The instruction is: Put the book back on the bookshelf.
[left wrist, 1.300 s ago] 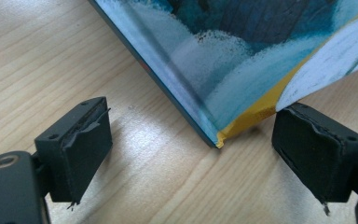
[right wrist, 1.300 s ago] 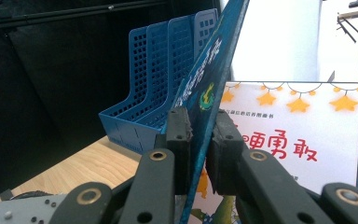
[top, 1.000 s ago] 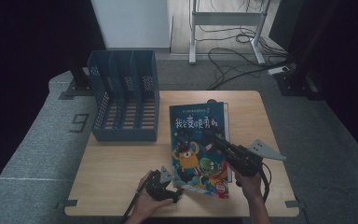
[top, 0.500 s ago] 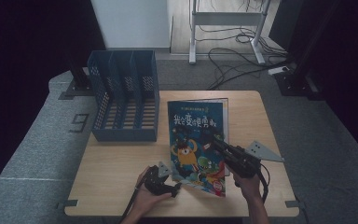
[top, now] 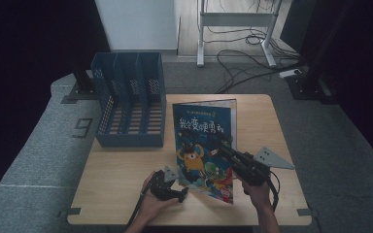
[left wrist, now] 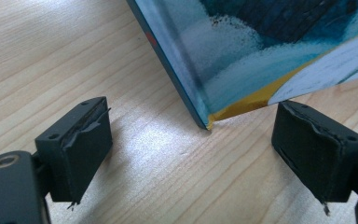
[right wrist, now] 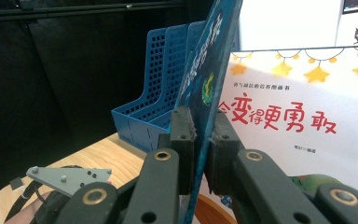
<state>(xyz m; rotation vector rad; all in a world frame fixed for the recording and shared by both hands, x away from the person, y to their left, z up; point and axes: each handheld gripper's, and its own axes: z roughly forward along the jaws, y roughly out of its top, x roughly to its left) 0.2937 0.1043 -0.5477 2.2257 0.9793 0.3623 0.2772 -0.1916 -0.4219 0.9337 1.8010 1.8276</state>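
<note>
Picture book (top: 204, 145) with a teal cartoon cover sits in the middle of the high view, on the wooden table (top: 121, 179), its front cover lifted and tilted up while the lower corner rests on the wood. We have the right gripper (top: 222, 146) clamped on the edge of that cover; in the right gripper view the two jaws pinch the thin board from both sides, with the white title page behind it. Our left gripper (top: 182, 192) waits at lower centre of the high view with its jaws spread wide, and in the left gripper view the book's corner (left wrist: 206, 122) lies between them, touching neither. We judge the book light and thin; the cover looks fairly stiff yet glossy, so it may slip or flex if held by one edge alone. A hold near the spine or lower corner should steady it. The blue file rack (top: 128, 99) stands at upper left, apart from the book.
</note>
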